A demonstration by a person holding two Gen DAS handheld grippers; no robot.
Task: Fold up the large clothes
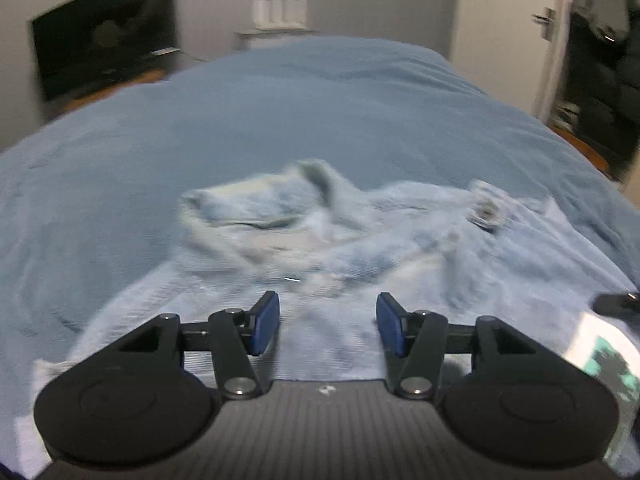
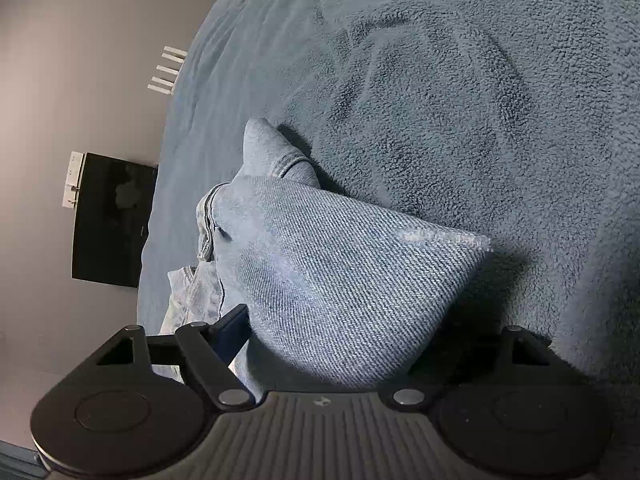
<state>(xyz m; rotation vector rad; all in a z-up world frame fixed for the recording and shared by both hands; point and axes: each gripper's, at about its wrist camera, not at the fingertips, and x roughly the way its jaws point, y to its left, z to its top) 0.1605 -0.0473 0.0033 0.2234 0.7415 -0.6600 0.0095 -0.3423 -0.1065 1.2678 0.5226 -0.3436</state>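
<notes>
Light blue jeans [image 1: 320, 240] lie crumpled on a blue fleece bed cover [image 1: 280, 112], waistband and button at the right. My left gripper [image 1: 328, 326] hovers just above the near denim, jaws wide apart and empty; this view is motion-blurred. In the right wrist view, a fold of the jeans [image 2: 340, 280] fills the space between the fingers of my right gripper [image 2: 328, 344]. The denim drapes over the fingers and hides both pads, so I cannot see whether they clamp it. The view is rolled sideways over the bed cover [image 2: 460, 100].
A dark TV screen [image 1: 104, 40] stands past the bed's far left; it also shows in the right wrist view [image 2: 112, 220]. A small white shelf with white items [image 1: 280, 16] stands at the far wall. A white door [image 1: 512, 8] with handle stands at the right.
</notes>
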